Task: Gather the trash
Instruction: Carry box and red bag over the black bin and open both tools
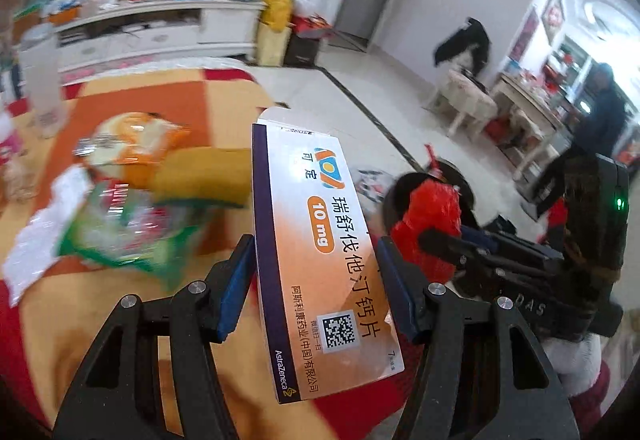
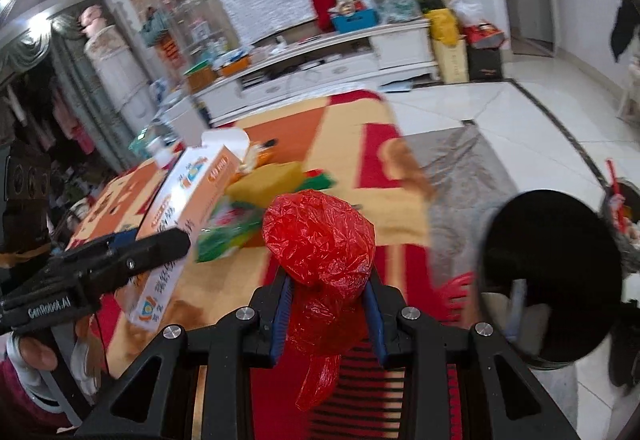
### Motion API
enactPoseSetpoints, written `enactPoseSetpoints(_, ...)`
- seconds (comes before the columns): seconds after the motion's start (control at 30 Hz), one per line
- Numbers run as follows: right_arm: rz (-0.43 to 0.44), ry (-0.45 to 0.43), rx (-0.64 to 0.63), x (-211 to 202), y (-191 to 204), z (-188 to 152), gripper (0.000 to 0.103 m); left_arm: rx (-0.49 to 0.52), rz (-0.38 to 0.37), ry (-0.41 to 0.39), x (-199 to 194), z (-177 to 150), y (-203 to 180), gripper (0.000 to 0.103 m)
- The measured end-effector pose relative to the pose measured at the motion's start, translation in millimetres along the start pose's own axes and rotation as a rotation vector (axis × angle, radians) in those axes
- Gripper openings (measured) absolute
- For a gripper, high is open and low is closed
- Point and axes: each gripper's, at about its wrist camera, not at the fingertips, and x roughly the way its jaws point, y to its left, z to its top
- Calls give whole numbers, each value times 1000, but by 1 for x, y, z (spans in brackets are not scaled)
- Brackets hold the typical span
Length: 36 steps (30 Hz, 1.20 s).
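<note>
Behind the table stood a white cabinet (image 2: 320, 56) against the far wall, and pale tiles covered the floor. I saw the table under an orange, yellow and red cloth (image 1: 192, 96), with blurred snack wrappers (image 1: 132, 144) and a yellow sponge (image 1: 204, 176) lying near its right edge. My left gripper (image 1: 316, 280) held an orange-and-white medicine box (image 1: 320, 240) between its blue pads, above that edge. My right gripper (image 2: 328, 316) was clamped on a crumpled red plastic bag (image 2: 320, 236), beside a round black bin (image 2: 548, 280)
</note>
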Motion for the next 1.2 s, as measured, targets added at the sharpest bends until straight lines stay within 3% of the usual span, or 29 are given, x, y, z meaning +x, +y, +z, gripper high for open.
enactPoseSetpoints(0.23, -155, -26, 114, -20, -79, 5, 31, 36, -109, 67, 51, 14, -48, 60)
enactPoseSetpoints(0.4, -219, -26, 182, -25, -121, 3, 32, 59, -161, 118, 86, 23, -76, 60)
enactPoseSetpoints(0.8, -276, -27, 237, -23, -155, 5, 32, 60, -216, 188, 135, 27, -102, 60)
enactPoseSetpoints(0.83, -282, -28, 242, -23, -157, 4, 34, 61, -225, 192, 137, 27, -103, 60)
enactPoseSetpoints(0.93, -297, -38, 270, -24, -163, 4, 60, 61, -244, 201, 141, 27, -105, 61)
enactPoseSetpoints(1.2, -296, -35, 289, -26, -163, -3, 62, 55, -215, 209, 136, 27, -98, 63)
